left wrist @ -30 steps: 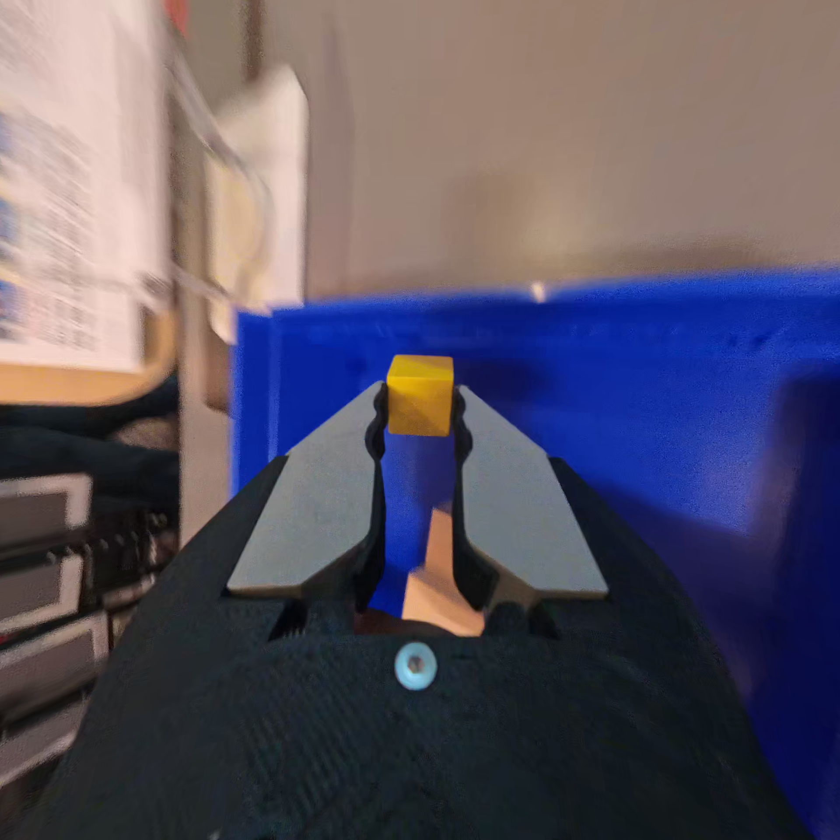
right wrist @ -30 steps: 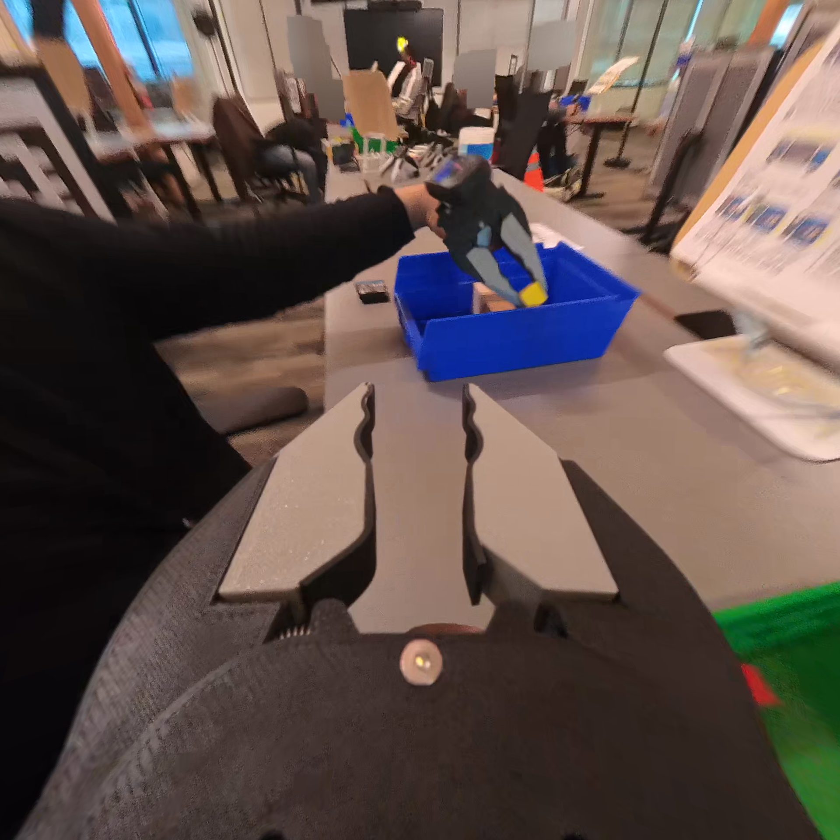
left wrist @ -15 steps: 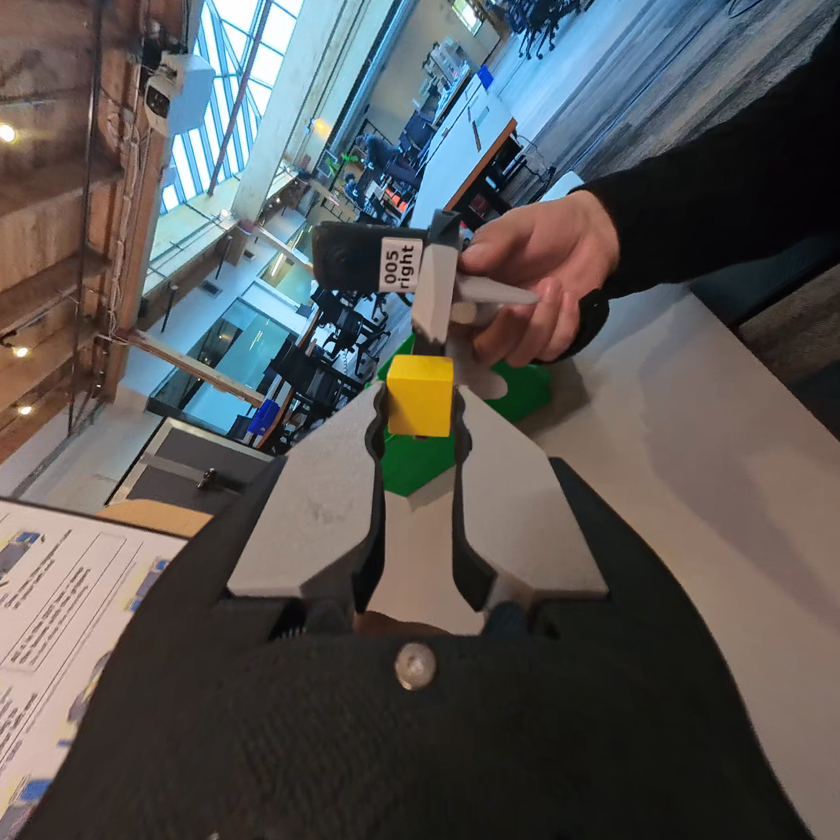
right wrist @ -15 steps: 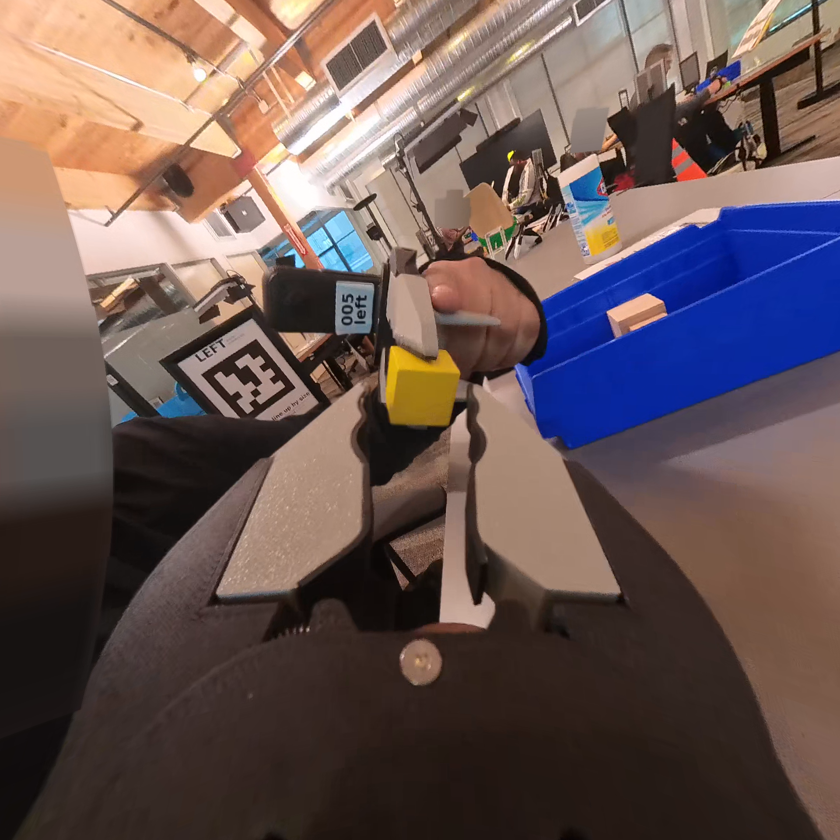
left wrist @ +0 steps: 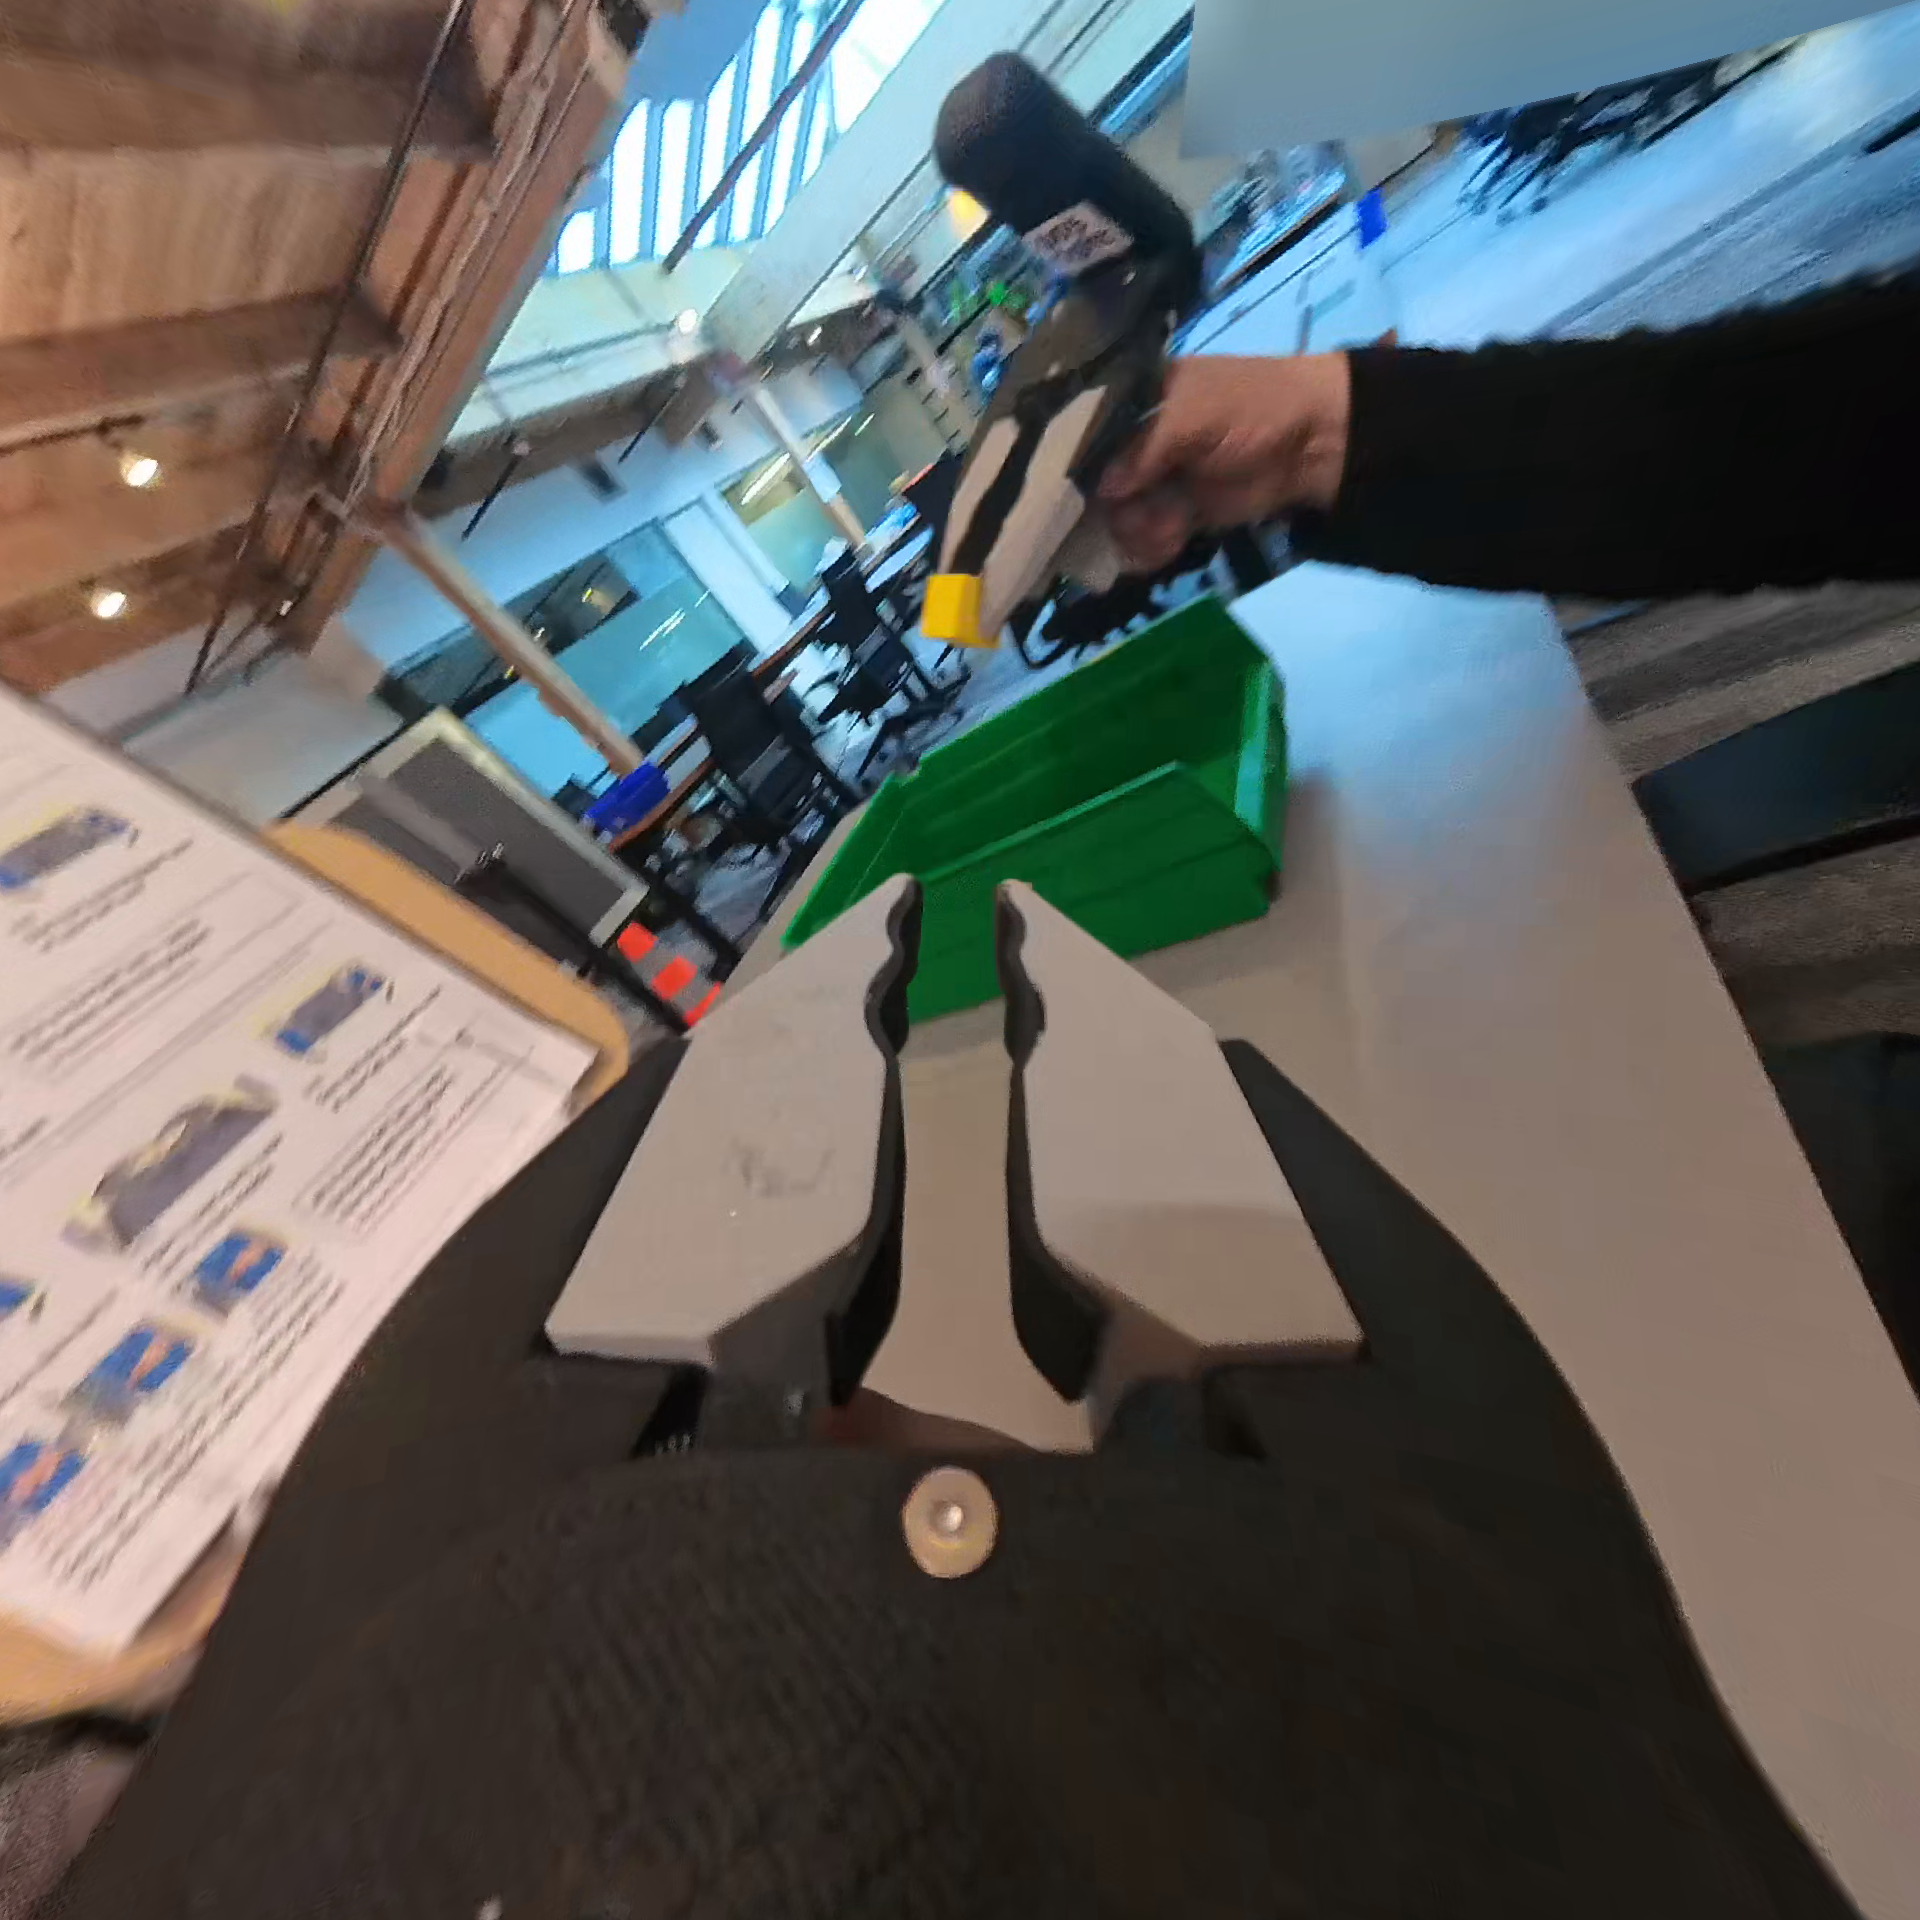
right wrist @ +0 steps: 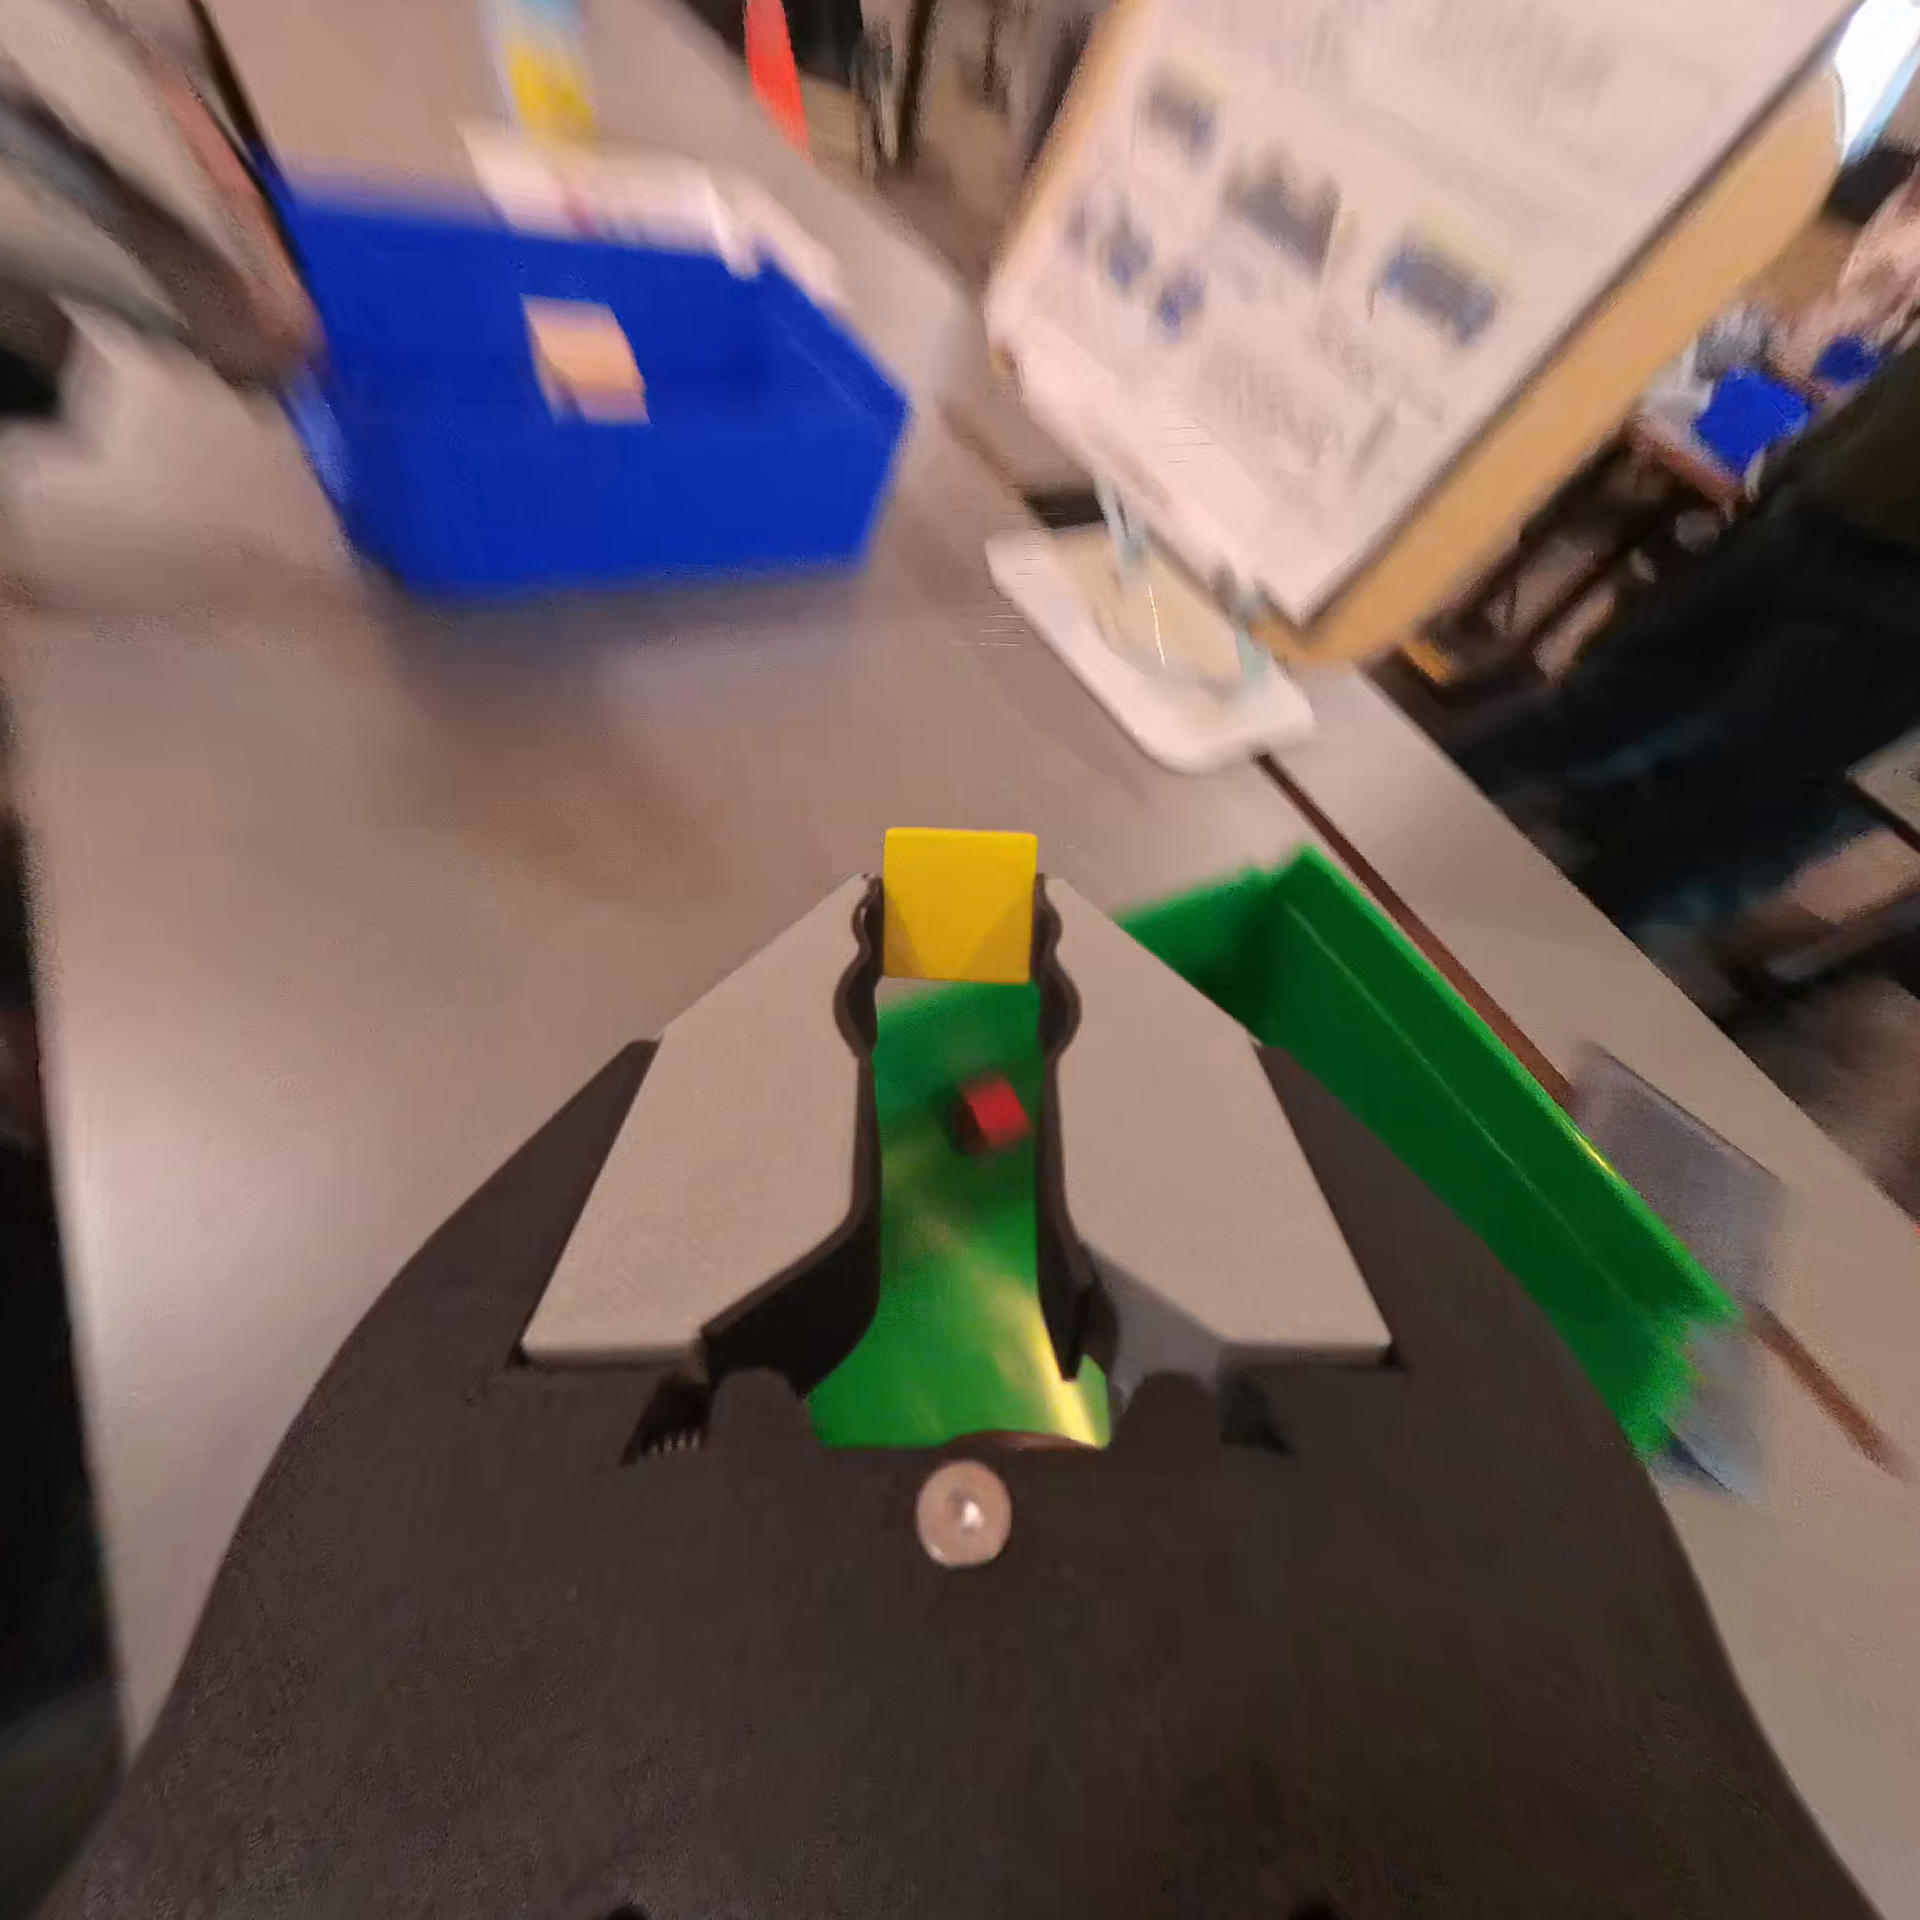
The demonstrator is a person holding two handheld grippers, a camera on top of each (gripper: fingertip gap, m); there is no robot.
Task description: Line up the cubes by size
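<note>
My right gripper (right wrist: 958, 914) is clenched on the yellow cube (right wrist: 958, 902), which sits pinched right at the fingertips just above the middle of the right wrist view. The view looks down along the fingers, and under them lies the green bin (right wrist: 1455, 1101); through the gap between the fingers I see its floor with a small red cube (right wrist: 992, 1110) lying on it. The bin's long wall runs off toward the lower right. Farther up the grey table (right wrist: 364, 831), in the upper left of that frame, stands the blue bin (right wrist: 623, 499) with a pale wooden cube (right wrist: 587, 358) inside it. A board with printed sheets (right wrist: 1382, 239) leans on a white base in the upper right. All of this is blurred.

In the left wrist view my right gripper (left wrist: 971, 613) shows in the upper middle, tilted down and to the left, with the yellow cube (left wrist: 954, 609) at its tip, held in the air above the green bin (left wrist: 1091, 831) and clear of it. My right hand (left wrist: 1226, 457) wraps the handle, and the black sleeve (left wrist: 1642, 457) reaches in level from the right edge.

My left gripper (left wrist: 956, 914) is released and holds nothing: a narrow gap shows between its grey fingers, which point across the table (left wrist: 1507, 987) toward the near wall of the green bin. The printed sheets (left wrist: 208, 1143) fill the left side of that frame.
</note>
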